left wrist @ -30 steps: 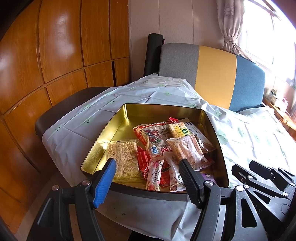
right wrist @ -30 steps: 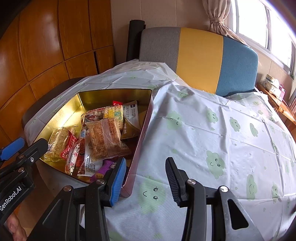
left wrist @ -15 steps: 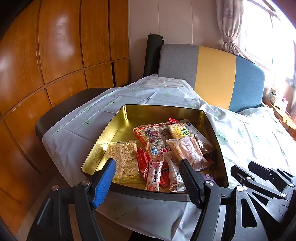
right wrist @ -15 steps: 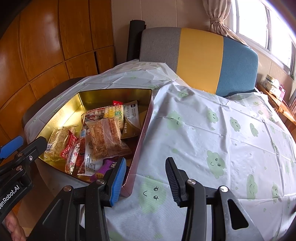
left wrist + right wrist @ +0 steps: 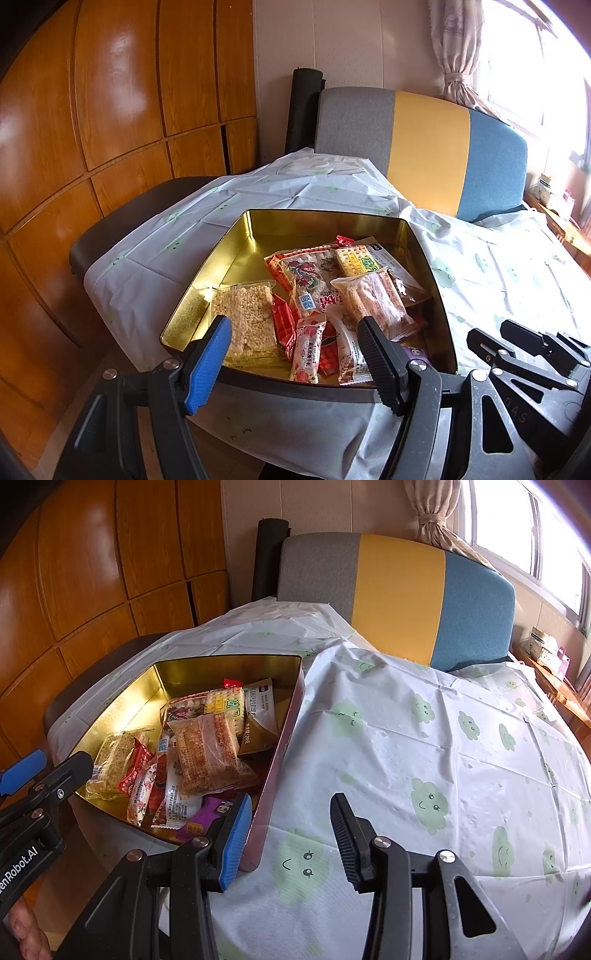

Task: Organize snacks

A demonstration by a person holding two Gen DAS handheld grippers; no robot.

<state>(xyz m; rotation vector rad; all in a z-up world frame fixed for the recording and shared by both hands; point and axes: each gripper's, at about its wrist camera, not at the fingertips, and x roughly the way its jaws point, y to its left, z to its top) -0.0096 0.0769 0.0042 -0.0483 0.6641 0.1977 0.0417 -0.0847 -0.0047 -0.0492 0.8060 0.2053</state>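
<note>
A gold metal tin sits on the table's left part, also in the right wrist view. It holds several wrapped snacks: a pale rice cake pack, a red printed pack, a clear pack of brown bars, a cracker pack and a purple wrapper. My left gripper is open and empty, just in front of the tin's near edge. My right gripper is open and empty over the tablecloth, beside the tin's right wall.
A white tablecloth with green cloud faces covers the table. A grey, yellow and blue chair back stands behind it. Wooden wall panels are at the left. A dark seat is beside the table's left edge.
</note>
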